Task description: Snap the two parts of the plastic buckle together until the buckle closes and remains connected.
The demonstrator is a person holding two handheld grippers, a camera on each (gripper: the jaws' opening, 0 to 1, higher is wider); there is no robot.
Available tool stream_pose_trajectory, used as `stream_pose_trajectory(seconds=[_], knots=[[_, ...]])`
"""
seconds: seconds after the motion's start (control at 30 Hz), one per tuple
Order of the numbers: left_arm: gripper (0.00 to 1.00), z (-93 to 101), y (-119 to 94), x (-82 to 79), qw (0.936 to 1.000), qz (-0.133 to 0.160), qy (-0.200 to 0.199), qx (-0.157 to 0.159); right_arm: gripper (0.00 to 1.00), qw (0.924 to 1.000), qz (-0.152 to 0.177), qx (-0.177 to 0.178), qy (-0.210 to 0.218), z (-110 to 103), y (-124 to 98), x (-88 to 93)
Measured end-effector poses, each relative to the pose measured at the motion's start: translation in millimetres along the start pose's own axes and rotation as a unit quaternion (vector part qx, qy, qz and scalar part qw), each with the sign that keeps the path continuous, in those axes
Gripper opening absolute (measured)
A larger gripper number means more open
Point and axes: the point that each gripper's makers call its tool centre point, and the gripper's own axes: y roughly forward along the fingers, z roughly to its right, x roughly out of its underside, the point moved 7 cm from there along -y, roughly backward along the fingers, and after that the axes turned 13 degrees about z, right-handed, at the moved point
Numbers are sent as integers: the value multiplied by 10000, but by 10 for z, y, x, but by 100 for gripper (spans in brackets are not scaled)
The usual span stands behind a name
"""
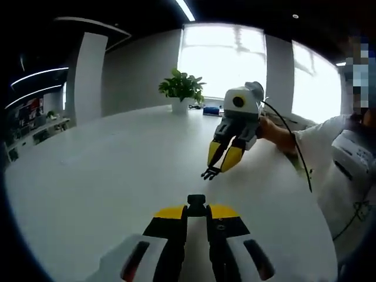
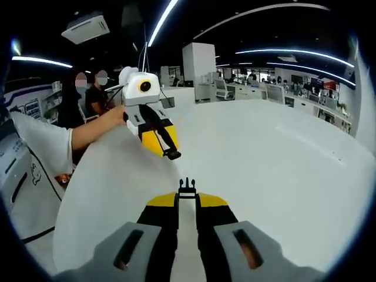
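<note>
Altogether two grippers and two black buckle halves are in play, one half per gripper, both held up over a large white table (image 1: 106, 170).

From the left gripper view, the left gripper (image 1: 196, 210) has its yellow-tipped jaws drawn close together, pinching a small blocky black piece, the socket half of the buckle (image 1: 196, 202), which pokes out just past the jaw tips. Across the table from it, the right gripper (image 1: 218, 167) comes in from the right, tilted down, with its jaws closed on the pronged half of the buckle (image 1: 210, 173); that part looks like a short black fork with several thin prongs. A person's hand (image 1: 269, 128) grips the right gripper's body, a dark cable trailing from it. The two halves are apart, with bare table between them.

From the right gripper view, the pronged half (image 2: 187, 189) stands upright at the tips of the right gripper (image 2: 187, 200), showing a thin centre prong flanked by two side prongs. The left gripper (image 2: 167, 150) appears at upper left, with the socket half (image 2: 173, 155) as a small dark block at its jaw tips.

Also, one potted plant (image 1: 182, 89) stands at the far edge of the table by a bright window (image 1: 223, 56).
</note>
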Motion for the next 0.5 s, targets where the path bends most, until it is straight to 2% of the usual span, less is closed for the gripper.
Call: stream_pose_trajectory(seconds=[0.5], knots=[[12, 88, 44, 47, 9993, -157, 138, 320, 9, 9995, 134, -298, 8, -11, 6, 12]])
